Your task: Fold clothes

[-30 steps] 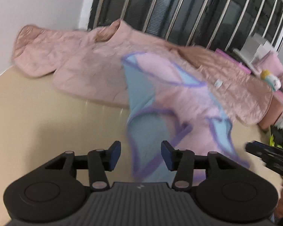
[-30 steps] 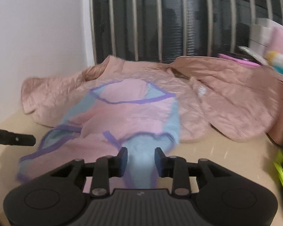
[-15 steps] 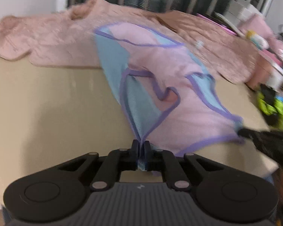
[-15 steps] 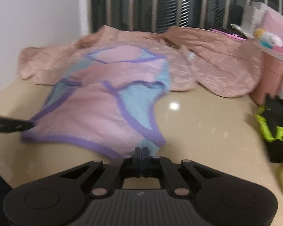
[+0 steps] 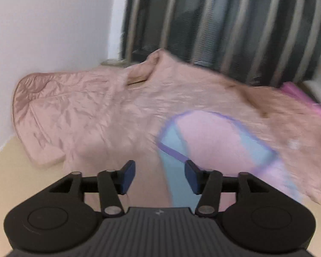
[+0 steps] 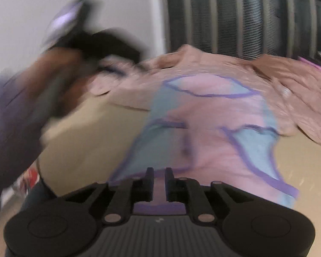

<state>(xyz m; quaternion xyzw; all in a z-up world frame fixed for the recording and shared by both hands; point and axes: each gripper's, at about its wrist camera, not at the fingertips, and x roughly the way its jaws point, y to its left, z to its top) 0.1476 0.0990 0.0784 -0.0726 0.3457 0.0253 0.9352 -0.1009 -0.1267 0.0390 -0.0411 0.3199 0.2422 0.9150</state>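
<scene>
Left claw (image 5: 159,176): released, jaws opening, nothing gripped.
Right claw (image 6: 159,185): jaws opening, hem between, unpinched.
Pink-and-blue purple-trimmed cloth garment (image 6: 205,141): spread ahead on beige bench (image 6: 92,137).

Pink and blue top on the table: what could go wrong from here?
The top partly overlaps the quilted pink jacket; a careless grab could drag both. The left gripper is opening, nothing pinched; the right gripper is opening over the purple hem, which may slump unevenly.

Pink-and-blue, purple-trimmed garment (image 6: 207,141)
</scene>
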